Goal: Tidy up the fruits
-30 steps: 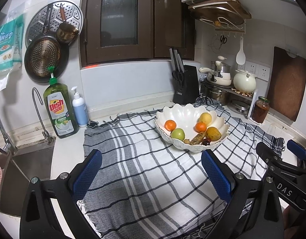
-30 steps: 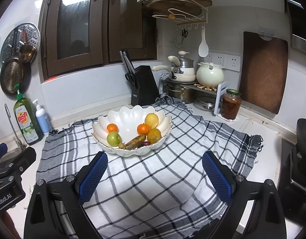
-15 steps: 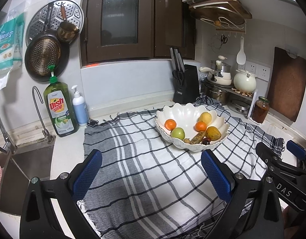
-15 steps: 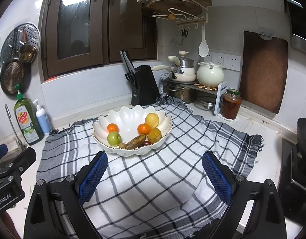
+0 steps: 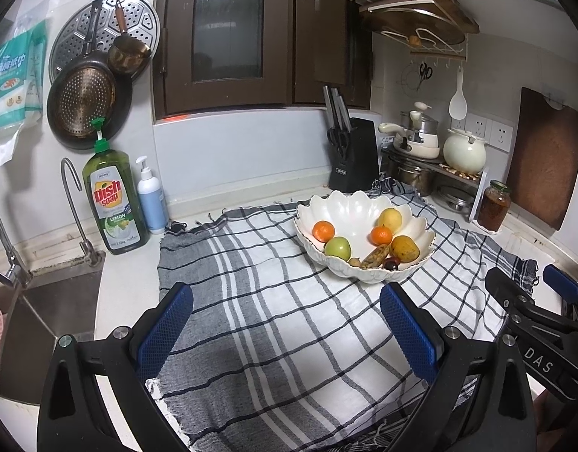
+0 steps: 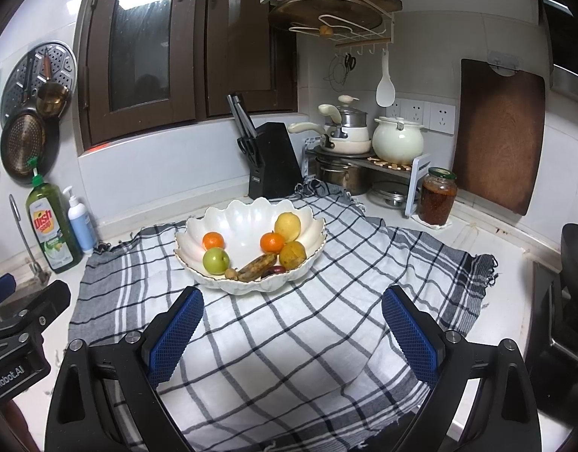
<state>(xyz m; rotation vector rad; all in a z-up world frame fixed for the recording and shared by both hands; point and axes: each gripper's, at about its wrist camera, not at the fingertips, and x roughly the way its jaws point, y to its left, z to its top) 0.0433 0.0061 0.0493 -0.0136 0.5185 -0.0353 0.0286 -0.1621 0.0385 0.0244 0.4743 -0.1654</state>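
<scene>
A white scalloped bowl [image 5: 341, 211] [image 6: 243, 218] stands on a checked cloth [image 5: 281, 331] [image 6: 289, 339]. Inside lie two small oranges [image 5: 323, 231] [image 6: 272, 243], a green apple [image 5: 337, 247] [image 6: 215, 260], a yellow fruit [image 5: 389, 218] [image 6: 287, 226], an orange-yellow fruit [image 5: 404, 248] [image 6: 292, 254], a spotted banana [image 5: 375, 256] [image 6: 257, 263] and a small dark fruit [image 5: 391, 263] [image 6: 272, 270]. My left gripper [image 5: 287, 326] hovers open over the cloth, short of the bowl. My right gripper [image 6: 292, 324] is open too, just in front of the bowl, empty.
A sink [image 5: 36, 301] with a tap lies at the left, next to a dish soap bottle [image 5: 112, 203] and a pump bottle [image 5: 151, 196]. Behind the bowl stand a knife block [image 5: 353, 158], pots on a rack [image 6: 364, 150], a jar [image 6: 438, 196] and a cutting board [image 6: 496, 135].
</scene>
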